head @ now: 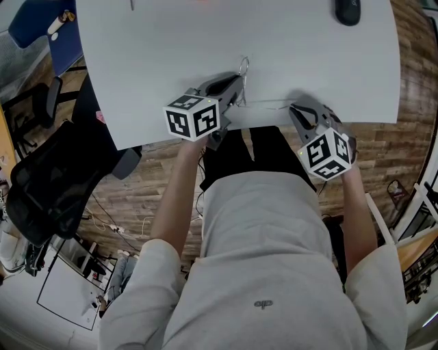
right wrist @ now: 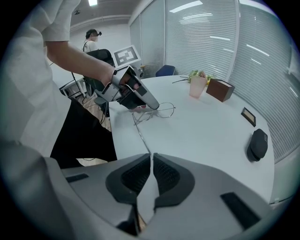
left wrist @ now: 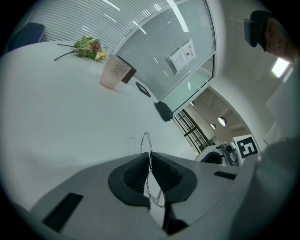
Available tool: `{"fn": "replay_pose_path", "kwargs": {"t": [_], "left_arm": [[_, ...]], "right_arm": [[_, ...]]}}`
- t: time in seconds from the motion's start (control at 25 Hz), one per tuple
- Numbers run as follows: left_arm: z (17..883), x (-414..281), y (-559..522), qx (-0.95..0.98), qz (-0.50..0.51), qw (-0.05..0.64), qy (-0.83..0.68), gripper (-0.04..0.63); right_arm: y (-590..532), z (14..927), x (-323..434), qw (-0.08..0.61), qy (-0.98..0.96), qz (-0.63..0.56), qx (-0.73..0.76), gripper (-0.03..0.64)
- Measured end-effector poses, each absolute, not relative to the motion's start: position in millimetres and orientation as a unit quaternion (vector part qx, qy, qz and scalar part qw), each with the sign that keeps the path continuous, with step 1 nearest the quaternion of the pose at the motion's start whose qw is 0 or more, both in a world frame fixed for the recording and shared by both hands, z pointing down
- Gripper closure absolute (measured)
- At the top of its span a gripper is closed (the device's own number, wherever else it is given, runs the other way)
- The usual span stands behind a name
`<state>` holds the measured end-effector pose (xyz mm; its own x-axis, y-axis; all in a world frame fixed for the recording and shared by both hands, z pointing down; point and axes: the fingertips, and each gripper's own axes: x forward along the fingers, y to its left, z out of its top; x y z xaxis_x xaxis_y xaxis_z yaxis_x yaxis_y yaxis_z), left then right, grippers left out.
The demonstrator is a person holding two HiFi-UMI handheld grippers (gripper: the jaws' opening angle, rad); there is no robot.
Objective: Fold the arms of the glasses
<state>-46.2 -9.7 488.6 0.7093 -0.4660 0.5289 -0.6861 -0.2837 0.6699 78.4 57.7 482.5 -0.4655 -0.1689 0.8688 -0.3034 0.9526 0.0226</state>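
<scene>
1. Worktop (head: 308, 61): white, mostly bare. Mouse (head: 348, 10) sits at the far side; cup (left wrist: 115, 71), flowers (left wrist: 86, 47) and box (right wrist: 220, 89) are well apart from the work, so nothing blocks the swing. The work is near the worktop's front edge, so keep the frame over the surface, not past it
2. Left gripper (head: 236, 87): clenched on the front of the glasses (right wrist: 159, 111), wire rim pinched b/w the pads w/ a loop poking out past the tips. Its job, I judge, is anchor: firm, no twist, no drift, else the frame rotates instead of the arm folding
3. Right gripper (head: 294, 109): pads together on the tip end of one arm (right wrist: 142, 134), which runs as a thin wire from its jaws to the frame. This one should do the moving
4. Glasses: thin wire frame, held b/w the two grippers just inside the near edge. Can't tell if it rests on the surface or hangs just above
5. Arm: stretched out straight, i.e. not yet folded. Sweep the tip in an arc round the hinge, in toward the lenses. Don't push along its length, as wire this thin will prob bow or spring out of the pads
6. Hinge: too small to make out, so go slow and ease off the grip as the arm nears the frame. Can't see the 2nd arm clearly, so check it after
</scene>
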Motion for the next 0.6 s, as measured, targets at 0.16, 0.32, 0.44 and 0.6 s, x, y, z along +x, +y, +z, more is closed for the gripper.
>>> {"fn": "replay_pose_path", "kwargs": {"t": [0.16,0.32,0.44,0.6], "left_arm": [[489.2,-49.3,-9.0,0.793,0.117,0.476,-0.362,0.563],[489.1,-48.2,-8.0,0.793,0.118,0.477,-0.360,0.563],[489.1,-47.4,-6.7,0.794,0.118,0.477,-0.359,0.563],[488.8,-50.1,-4.9,0.794,0.116,0.477,-0.359,0.563]], "right_arm": [[52.2,481.7,72.9,0.496,-0.856,0.060,0.130,0.591],[47.0,480.7,72.4,0.494,-0.859,0.054,0.124,0.591],[44.2,480.4,71.4,0.494,-0.859,0.050,0.123,0.589],[41.5,480.5,67.2,0.494,-0.860,0.047,0.123,0.588]]}}
